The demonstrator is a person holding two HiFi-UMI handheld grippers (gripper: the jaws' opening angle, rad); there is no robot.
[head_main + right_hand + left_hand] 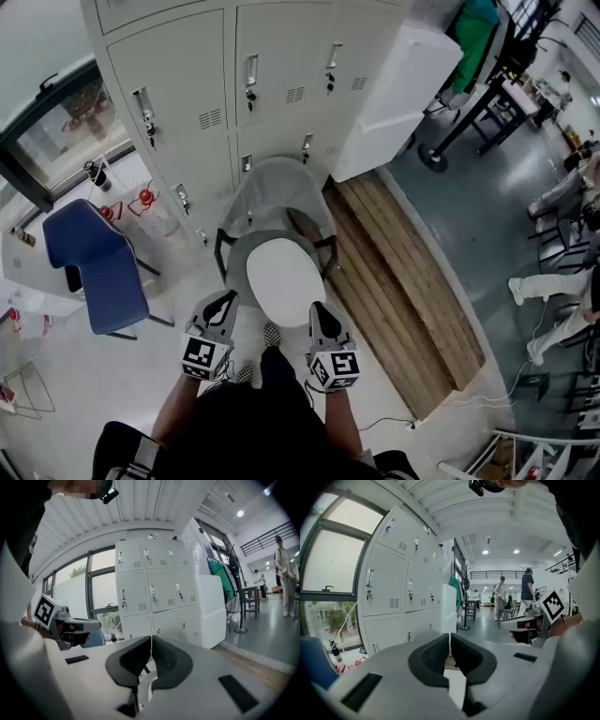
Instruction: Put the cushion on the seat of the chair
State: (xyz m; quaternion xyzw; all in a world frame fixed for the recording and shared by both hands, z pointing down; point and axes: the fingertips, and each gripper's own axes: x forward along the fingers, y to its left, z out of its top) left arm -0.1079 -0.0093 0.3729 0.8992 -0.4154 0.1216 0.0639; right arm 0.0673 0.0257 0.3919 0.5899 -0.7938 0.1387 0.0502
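Nearest: left gripper point(223, 302) and right gripper point(317, 309), side by side; pads of each pressed together, pinching the near rim of the white cushion point(284, 279), one at either side; cushion oval, lying over the seat of the grey chair point(277, 187), contact with the seat not discernible; left, blue chair point(94, 262); right, wooden platform point(403, 281); farthest, white lockers point(187, 84).

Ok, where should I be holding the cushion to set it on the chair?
Its thin near rim, one claw each side, from the person's side. The cushion is a flat oval, level over the chair; the left claw and right claw are shut there now.
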